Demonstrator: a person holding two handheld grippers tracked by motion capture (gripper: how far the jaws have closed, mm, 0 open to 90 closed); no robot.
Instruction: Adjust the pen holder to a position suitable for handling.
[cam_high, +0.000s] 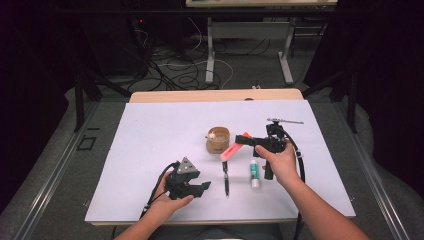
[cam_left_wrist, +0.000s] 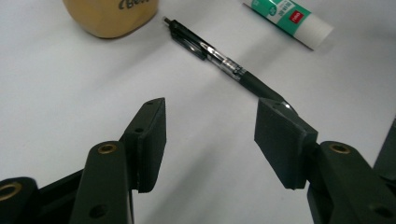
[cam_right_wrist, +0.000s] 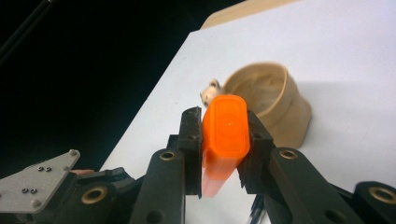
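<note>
Orange highlighter (cam_right_wrist: 225, 135) sits clamped between the jaws of the right gripper (cam_high: 250, 140), held above the table (cam_high: 150, 150) just right of the tan cup (cam_high: 218, 140) at its middle. Nearer the front edge, the left gripper (cam_left_wrist: 210, 140) stands parted on nothing (a black pen (cam_left_wrist: 224, 65) lies just beyond, glue stick (cam_high: 255, 172) beside it).

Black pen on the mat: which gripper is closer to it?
Left. The left gripper sits just beside the black pen, jaws open toward it. The right gripper is farther off, up past the pen's far end, shut on the orange highlighter.
</note>
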